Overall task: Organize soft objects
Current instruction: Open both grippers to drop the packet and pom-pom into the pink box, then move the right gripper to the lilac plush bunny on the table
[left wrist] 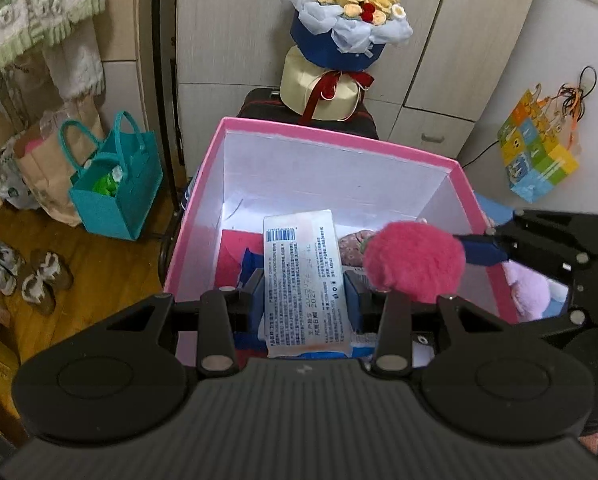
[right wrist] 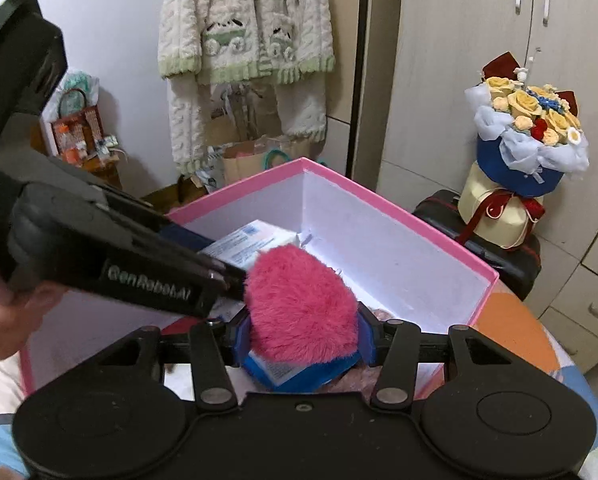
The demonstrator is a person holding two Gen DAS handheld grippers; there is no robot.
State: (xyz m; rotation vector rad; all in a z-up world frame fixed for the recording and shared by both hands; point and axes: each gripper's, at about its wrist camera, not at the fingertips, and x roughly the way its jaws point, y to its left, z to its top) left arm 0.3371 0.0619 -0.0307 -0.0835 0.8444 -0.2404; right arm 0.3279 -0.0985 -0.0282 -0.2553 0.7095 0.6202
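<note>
Fluffy round pompom [right wrist: 301,308], flat packet [left wrist: 303,280]

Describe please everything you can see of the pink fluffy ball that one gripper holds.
The pink fluffy ball is a round pompom of long, soft, magenta fur, with no other parts showing. The right gripper has its blue-padded jaws pressed into its sides and holds it above the open pink box. In the left wrist view it hangs beside the white packet that the left gripper grips. The left gripper's arm seems to brush its fur.
</note>
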